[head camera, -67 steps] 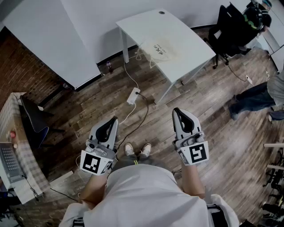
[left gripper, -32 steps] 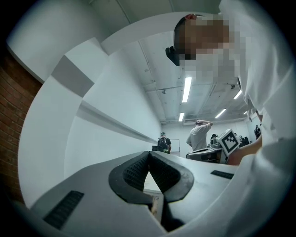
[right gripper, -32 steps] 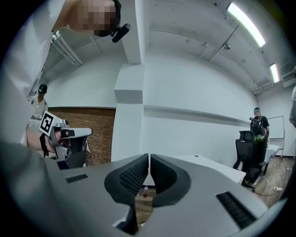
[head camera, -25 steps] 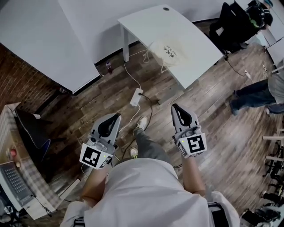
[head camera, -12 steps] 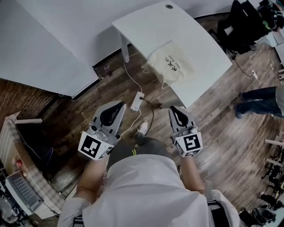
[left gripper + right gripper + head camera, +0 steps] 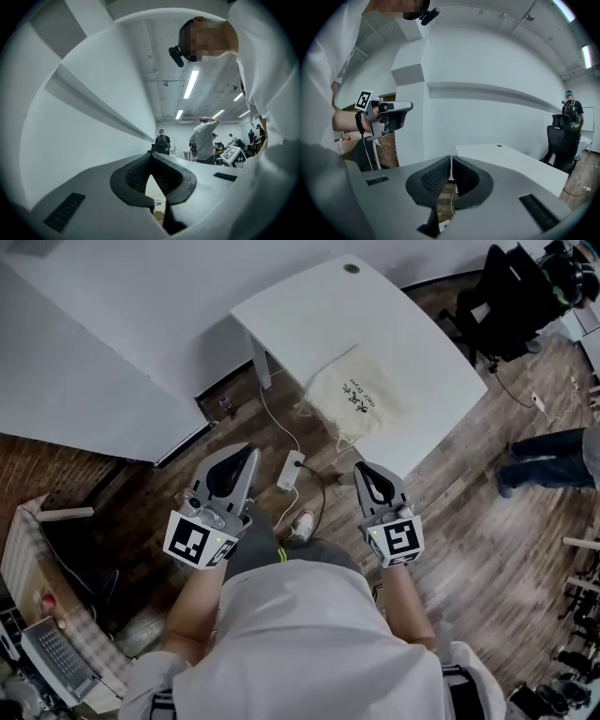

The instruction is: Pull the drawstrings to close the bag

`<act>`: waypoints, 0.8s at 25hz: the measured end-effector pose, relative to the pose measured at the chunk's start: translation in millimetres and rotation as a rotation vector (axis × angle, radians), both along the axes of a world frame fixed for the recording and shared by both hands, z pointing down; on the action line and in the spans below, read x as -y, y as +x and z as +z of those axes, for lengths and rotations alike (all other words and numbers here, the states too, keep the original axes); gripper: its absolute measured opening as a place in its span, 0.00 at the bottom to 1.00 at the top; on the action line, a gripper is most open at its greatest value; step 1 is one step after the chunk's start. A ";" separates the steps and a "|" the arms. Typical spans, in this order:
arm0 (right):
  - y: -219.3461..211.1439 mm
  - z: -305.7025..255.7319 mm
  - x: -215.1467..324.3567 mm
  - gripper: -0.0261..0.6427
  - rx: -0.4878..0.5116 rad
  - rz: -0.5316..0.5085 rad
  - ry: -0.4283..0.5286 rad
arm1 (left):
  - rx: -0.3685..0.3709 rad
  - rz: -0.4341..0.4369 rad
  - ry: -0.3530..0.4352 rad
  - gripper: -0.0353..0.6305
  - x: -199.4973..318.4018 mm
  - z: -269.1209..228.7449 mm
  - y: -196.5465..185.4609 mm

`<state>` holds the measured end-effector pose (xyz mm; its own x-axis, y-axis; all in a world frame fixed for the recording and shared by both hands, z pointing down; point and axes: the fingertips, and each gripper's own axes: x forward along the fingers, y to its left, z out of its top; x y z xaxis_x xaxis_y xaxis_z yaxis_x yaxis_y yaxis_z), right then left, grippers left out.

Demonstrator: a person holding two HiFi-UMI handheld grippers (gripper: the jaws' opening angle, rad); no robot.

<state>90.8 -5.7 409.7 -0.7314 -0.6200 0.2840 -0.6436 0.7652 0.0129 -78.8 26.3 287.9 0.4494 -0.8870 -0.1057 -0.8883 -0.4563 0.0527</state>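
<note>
- Left gripper (image 6: 240,461): jaws pressed together at the tips, with only a narrow wedge of gap behind them. Nothing is pinched and nothing is touched.
- Right gripper (image 6: 367,472): jaws also pressed together, pads meeting along a thin seam. It is empty and touches nothing.
- I hold both claws in the air on the near side of the white table (image 6: 319,306), short of its edge. The left one is off the table's left corner and the right one is closer to the near edge.
- Each claw carries its cube with a black-and-white square marker, facing up toward my head.
- Drawstring bag (image 6: 356,401): cream cloth, lying flat on the table close to its near edge. It is well apart from both claws.
- Drawstrings (image 6: 348,441): pale cords trailing from the bag's end toward the table's near edge, loose, with neither claw on them.
- Bag contents: none visible. I cannot tell whether the mouth is open or drawn.
- Writing: a dark print runs across the bag's upper face in a few lines, too small to read.
- Left gripper view: a cream patch with a small dark mark shows through the gap below the jaw tips. I cannot identify it for certain.
- Power strip (image 6: 290,470): on the wooden floor below the table's near corner, cable attached, between my two claws in the head view.
</note>
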 end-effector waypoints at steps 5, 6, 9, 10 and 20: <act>-1.8 17.0 20.8 0.10 0.046 0.070 -0.055 | -0.022 0.054 -0.042 0.08 43.2 25.8 -2.0; -5.6 20.0 22.0 0.10 0.044 0.082 -0.064 | -0.021 0.072 -0.055 0.08 51.2 31.2 -3.2; -20.2 33.2 25.7 0.10 0.000 0.092 -0.084 | 0.011 0.120 -0.055 0.08 77.2 39.2 -9.3; -22.6 39.7 27.6 0.10 -0.026 0.099 -0.092 | 0.015 0.131 -0.057 0.08 85.2 43.4 -11.6; -43.8 117.7 60.4 0.10 -0.166 0.181 -0.191 | 0.067 0.206 -0.200 0.08 139.8 156.1 -29.8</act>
<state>47.0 -66.1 527.4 -0.5477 -0.6601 0.5141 -0.7708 0.6370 -0.0033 -108.7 -113.5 444.0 0.6225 -0.7764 0.0982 -0.7823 -0.6142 0.1038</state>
